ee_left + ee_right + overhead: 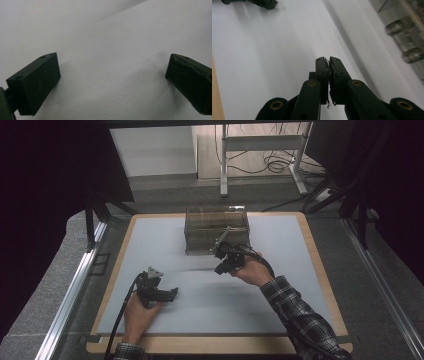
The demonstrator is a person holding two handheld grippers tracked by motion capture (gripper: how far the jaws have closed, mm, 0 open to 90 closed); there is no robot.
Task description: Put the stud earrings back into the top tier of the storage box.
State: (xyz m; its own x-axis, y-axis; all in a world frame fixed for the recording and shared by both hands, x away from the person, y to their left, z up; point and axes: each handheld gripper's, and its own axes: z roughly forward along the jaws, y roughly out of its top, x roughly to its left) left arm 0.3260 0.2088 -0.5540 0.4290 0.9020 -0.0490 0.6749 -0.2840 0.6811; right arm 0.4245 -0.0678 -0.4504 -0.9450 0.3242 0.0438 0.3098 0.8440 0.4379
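You are holding the left gripper (172, 293) low over the near-left part of the white table mat (165, 240), with your left hand (140, 312) wrapped around its body. In the left gripper view its jaws are standing wide apart, with bare mat between them and nothing in the gap. Its cable (120, 320) is trailing back along your left forearm toward the near edge of the table.

You are holding the right gripper (220, 269) near the middle of the mat, just in front of the clear plastic box (216, 227). Your right hand (252, 270) is gripping it, and your plaid sleeve (300, 320) is coming in from the lower right. In the right gripper view its jaws are pressed together; whether anything thin is pinched between the pads cannot be told.

The clear plastic box is sitting upright at the far centre of the mat, well apart from the left gripper. In the right gripper view its wall (409, 32) is appearing blurred at the upper right, beside the closed jaws but not touching them. The mat is resting on a wooden-edged table (320, 270).
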